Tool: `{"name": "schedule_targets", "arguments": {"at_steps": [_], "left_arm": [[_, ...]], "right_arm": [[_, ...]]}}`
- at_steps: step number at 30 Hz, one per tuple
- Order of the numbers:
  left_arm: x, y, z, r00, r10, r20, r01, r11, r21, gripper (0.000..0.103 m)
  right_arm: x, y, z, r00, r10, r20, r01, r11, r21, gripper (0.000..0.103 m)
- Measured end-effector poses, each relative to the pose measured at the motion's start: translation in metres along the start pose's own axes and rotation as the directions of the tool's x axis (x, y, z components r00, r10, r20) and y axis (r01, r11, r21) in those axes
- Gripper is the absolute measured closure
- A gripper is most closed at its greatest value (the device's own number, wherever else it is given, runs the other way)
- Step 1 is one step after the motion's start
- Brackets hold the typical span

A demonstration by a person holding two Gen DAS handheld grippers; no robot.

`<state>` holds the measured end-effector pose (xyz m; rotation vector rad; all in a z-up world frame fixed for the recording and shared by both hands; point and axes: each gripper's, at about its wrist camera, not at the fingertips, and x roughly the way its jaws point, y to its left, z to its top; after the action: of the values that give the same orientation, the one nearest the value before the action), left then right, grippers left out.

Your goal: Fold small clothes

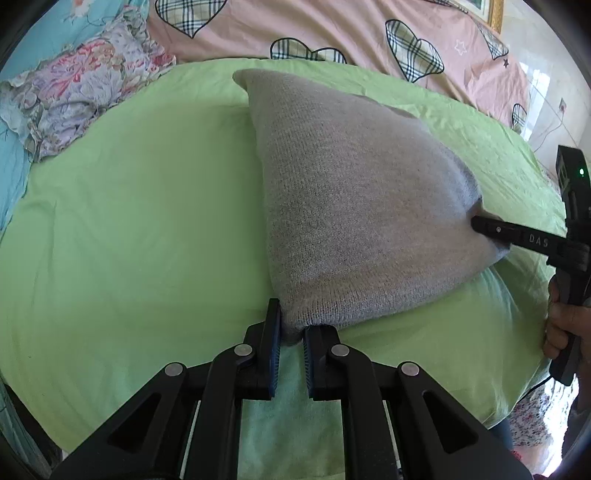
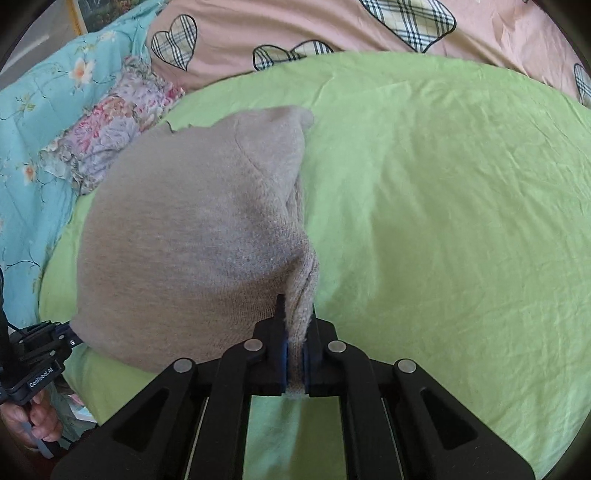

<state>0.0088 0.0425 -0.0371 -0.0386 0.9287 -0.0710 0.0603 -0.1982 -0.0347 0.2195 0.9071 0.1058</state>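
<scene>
A grey knit garment is held up over the green sheet, stretched between both grippers. My left gripper is shut on its near left corner. My right gripper is shut on the other near corner, with the cloth bunched between the pads. In the right wrist view the garment spreads to the left, its far end resting on the green sheet. The right gripper also shows in the left wrist view at the right, and the left gripper shows at the lower left of the right wrist view.
A pink quilt with plaid hearts lies behind the green sheet. A floral cloth and a turquoise floral cover lie at the left. The bed edge is at the right in the left wrist view.
</scene>
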Motion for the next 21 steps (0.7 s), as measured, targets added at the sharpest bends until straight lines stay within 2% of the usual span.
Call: {"name": "schedule_targets", "arguments": {"at_steps": [3, 7, 12, 16, 19, 21], "left_arm": [[-0.004, 0.003, 0.001, 1.0, -0.029, -0.003, 0.029, 0.999, 0.014, 0.092], [-0.013, 0.018, -0.002, 0.992, -0.123, -0.024, 0.123, 0.992, -0.006, 0.089], [-0.033, 0.036, 0.005, 0.981, -0.192, -0.009, 0.192, 0.981, -0.007, 0.084], [-0.043, 0.042, 0.03, 0.971, -0.236, 0.042, 0.237, 0.971, -0.024, 0.076], [-0.038, 0.038, 0.057, 0.96, -0.27, 0.073, 0.272, 0.962, -0.029, 0.075], [-0.032, 0.034, 0.071, 0.956, -0.281, 0.086, 0.284, 0.959, -0.025, 0.075]], "right_arm": [[-0.001, 0.0, 0.0, 1.0, -0.007, -0.001, 0.007, 1.0, 0.009, 0.096], [-0.007, -0.008, -0.007, 1.0, 0.008, -0.016, -0.007, 0.999, 0.051, 0.079], [-0.029, -0.023, -0.006, 0.999, 0.051, -0.011, -0.049, 0.99, 0.132, 0.067], [-0.05, -0.025, 0.011, 0.996, 0.056, 0.076, -0.068, 0.984, 0.162, 0.067], [-0.055, -0.016, 0.03, 0.987, 0.096, 0.131, -0.116, 0.982, 0.152, 0.067], [-0.047, -0.002, 0.048, 0.978, 0.159, 0.136, -0.176, 0.976, 0.127, 0.067]]}}
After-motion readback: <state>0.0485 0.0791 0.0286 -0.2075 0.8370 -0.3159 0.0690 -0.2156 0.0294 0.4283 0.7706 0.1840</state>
